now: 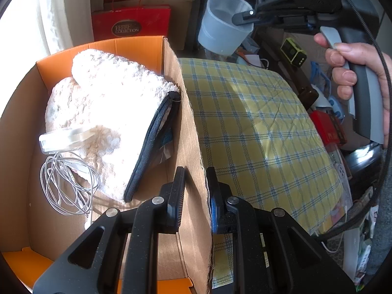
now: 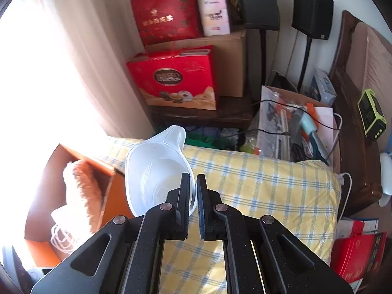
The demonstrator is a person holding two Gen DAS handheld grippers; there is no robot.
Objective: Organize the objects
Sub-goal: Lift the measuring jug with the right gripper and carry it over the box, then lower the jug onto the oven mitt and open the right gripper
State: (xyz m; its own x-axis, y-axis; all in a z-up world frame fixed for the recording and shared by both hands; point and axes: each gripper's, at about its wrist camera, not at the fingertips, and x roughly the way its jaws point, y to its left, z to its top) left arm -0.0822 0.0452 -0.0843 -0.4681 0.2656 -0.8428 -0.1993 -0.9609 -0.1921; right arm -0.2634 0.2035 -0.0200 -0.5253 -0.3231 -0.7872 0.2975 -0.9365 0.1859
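My left gripper [image 1: 196,183] is shut on the right wall of an open cardboard box [image 1: 193,147], one finger inside and one outside. The box holds a fluffy white towel [image 1: 105,103], a dark zip pouch [image 1: 152,144], a clear plastic piece [image 1: 66,138] and a coiled white cable [image 1: 66,183]. My right gripper [image 2: 193,183] is shut on the rim of a translucent measuring cup [image 2: 152,171] with a spout and holds it in the air above the yellow checked tablecloth [image 2: 257,183]. The cup [image 1: 223,24] and the right gripper [image 1: 245,16] also show in the left wrist view, beyond the box's far right corner.
The box [image 2: 73,161] stands at the table's left by a bright curtained window. Red gift boxes [image 2: 176,78] and a brown carton [image 2: 230,61] are stacked behind. A cluttered open box of tools [image 2: 294,127], a green device [image 2: 371,115] and dark furniture stand to the right.
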